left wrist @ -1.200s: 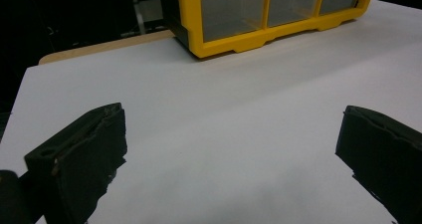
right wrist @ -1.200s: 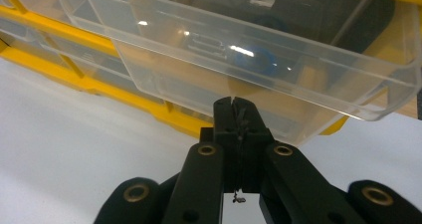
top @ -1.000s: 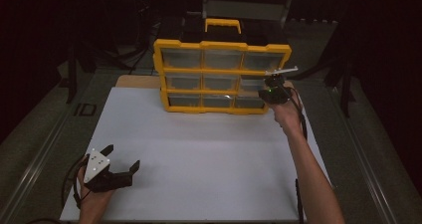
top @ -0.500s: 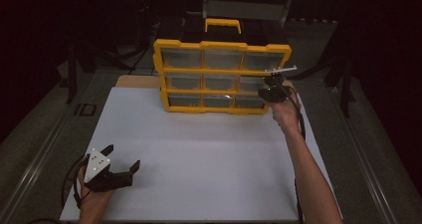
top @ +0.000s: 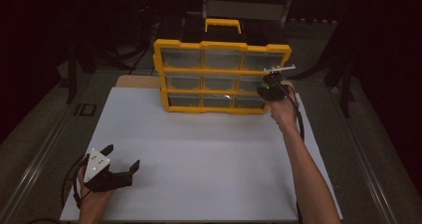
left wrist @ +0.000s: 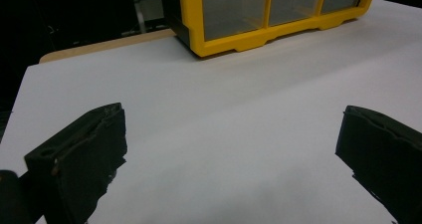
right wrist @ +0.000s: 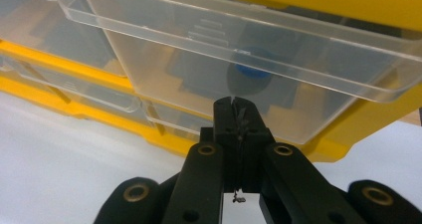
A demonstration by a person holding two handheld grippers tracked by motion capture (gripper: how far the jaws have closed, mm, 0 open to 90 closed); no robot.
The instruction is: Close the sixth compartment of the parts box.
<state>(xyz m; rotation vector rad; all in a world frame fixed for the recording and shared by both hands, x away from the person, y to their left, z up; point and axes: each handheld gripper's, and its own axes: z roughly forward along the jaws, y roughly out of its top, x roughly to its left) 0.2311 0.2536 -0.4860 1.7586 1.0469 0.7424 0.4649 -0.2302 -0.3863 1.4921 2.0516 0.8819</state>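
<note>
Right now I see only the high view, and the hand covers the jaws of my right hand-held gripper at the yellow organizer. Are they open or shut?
Observer: Shut. In the right gripper view, the right hand-held gripper has its jaws pressed together, and I see nothing between them.
Operator: Thank you. Is there something inside the drawer in front of its tips?
Observer: Yes. Through the front of the clear drawer I see a blue round part sitting on a dark object. I cannot tell what that object is.
</note>
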